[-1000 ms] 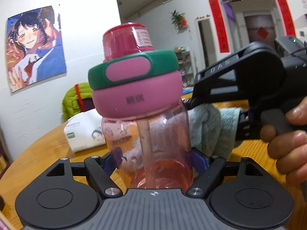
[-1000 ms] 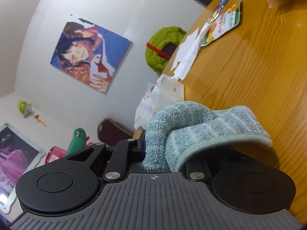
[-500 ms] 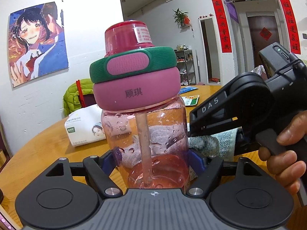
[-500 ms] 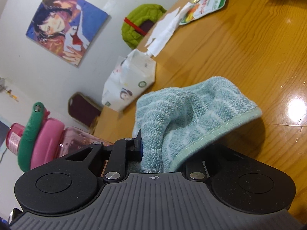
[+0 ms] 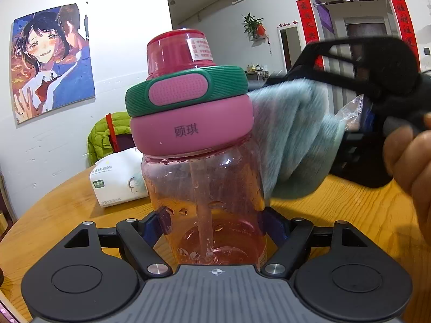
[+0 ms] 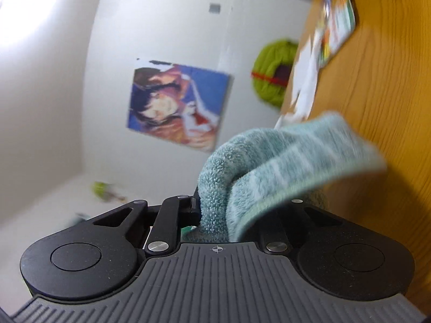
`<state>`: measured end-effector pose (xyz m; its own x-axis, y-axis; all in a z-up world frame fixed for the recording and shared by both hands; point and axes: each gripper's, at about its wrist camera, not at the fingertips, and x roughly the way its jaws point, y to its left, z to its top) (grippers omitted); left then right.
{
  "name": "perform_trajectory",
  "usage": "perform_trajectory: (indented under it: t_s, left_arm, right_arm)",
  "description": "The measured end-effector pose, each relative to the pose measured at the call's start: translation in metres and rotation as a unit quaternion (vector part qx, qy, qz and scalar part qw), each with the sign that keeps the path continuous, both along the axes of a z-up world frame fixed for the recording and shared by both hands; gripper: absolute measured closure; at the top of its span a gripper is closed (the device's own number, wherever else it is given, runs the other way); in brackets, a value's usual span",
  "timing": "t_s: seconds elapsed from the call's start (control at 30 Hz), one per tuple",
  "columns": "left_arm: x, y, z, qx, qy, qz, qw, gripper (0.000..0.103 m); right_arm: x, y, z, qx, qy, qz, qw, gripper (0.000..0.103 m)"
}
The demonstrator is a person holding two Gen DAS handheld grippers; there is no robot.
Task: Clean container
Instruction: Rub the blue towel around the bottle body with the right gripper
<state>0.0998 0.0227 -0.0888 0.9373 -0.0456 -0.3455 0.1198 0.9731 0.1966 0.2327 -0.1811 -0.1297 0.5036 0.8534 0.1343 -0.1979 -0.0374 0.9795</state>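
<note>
Towel [image 6: 269,172] pinched in right hand-held gripper [image 6: 215,215]; left hand-held gripper [image 5: 215,223] clamps bottle [image 5: 207,188].

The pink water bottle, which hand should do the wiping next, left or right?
Right. The right gripper is shut on the teal towel, which already lies against the pink water bottle. The left gripper is clamped on the bottle, steadying it.

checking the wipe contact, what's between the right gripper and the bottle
The blue towel, clamped in the right gripper, fills that stretch and meets the bottle by its pink lid; the left wrist view shows it.
</note>
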Motion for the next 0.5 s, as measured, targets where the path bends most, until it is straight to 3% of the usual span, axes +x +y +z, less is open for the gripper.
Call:
perform_trajectory:
  t_s: [0.07, 0.17, 0.2, 0.27, 0.4, 0.5]
  left_arm:
    - [0.0, -0.001, 0.0, 0.002, 0.0, 0.001, 1.0, 0.028]
    - [0.0, -0.002, 0.0, 0.007, 0.001, 0.001, 1.0, 0.027]
    - [0.0, -0.003, -0.001, 0.01, 0.001, 0.002, 0.9999, 0.027]
    - [0.0, -0.003, -0.001, 0.011, 0.001, 0.002, 0.9999, 0.027]
    - [-0.001, -0.002, -0.001, 0.009, 0.0, 0.002, 1.0, 0.027]
    - [-0.001, -0.003, -0.001, 0.01, 0.0, 0.002, 0.9999, 0.027]
  right_arm:
    - [0.001, 0.011, -0.003, -0.049, 0.01, 0.008, 0.999, 0.082]
    - [0.002, 0.023, -0.005, -0.157, 0.033, 0.0, 0.987, 0.082]
    - [0.003, 0.023, -0.008, -0.164, 0.043, 0.0, 0.986, 0.082]
    - [0.004, 0.023, -0.01, -0.17, 0.052, 0.0, 0.984, 0.082]
    - [0.0, 0.022, 0.001, -0.165, 0.015, -0.007, 0.986, 0.079]
    - [-0.005, 0.012, 0.008, -0.092, -0.023, -0.014, 0.995, 0.079]
